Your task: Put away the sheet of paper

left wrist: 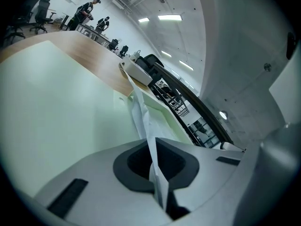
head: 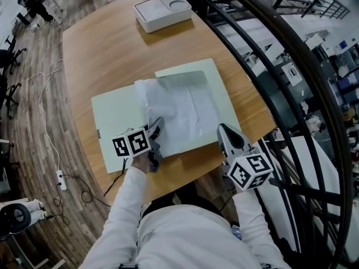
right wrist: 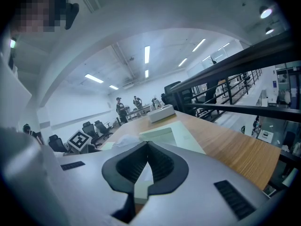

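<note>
An open pale green folder (head: 112,116) lies on the wooden table (head: 106,55). A creased white sheet of paper (head: 185,114) rests over its right half. My left gripper (head: 158,123) is shut on the sheet's near left edge. In the left gripper view the paper (left wrist: 141,112) runs up out of the closed jaws of the left gripper (left wrist: 154,142), standing on edge. My right gripper (head: 222,130) hovers at the sheet's near right corner. Its jaws meet with nothing between them, and the right gripper (right wrist: 147,143) points across the folder (right wrist: 162,133).
A white compartment tray (head: 162,9) stands at the table's far end. A dark curved railing (head: 269,55) runs along the table's right side. A white cable and power strip (head: 59,178) lie on the wood floor at left. People stand far off in the room (right wrist: 121,108).
</note>
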Demonstrator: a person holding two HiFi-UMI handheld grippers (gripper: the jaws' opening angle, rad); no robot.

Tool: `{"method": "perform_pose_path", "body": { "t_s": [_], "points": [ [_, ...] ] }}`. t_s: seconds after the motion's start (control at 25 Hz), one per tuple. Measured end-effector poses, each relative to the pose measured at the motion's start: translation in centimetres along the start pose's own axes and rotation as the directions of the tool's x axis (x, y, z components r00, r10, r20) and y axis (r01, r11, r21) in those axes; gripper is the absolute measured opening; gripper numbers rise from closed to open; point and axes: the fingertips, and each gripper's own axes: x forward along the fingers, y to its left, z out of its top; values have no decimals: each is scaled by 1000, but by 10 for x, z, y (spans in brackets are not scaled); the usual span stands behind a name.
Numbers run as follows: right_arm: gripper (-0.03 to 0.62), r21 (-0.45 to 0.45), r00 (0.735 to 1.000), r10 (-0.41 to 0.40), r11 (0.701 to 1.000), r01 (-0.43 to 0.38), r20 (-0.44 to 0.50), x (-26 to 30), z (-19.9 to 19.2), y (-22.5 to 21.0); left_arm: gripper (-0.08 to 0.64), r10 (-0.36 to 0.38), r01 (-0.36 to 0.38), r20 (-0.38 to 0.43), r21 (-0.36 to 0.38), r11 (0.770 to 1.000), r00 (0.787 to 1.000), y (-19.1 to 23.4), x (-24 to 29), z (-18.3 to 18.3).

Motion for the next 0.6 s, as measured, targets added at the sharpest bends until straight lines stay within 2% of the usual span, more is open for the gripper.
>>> {"method": "perform_pose_path", "body": {
  "t_s": [0.6],
  "points": [
    [28,8,1000,-23,1000,23,0,-4,0,-9,17,-36,35,-24,-13,999,999,-17,29,1]
  ]
}}
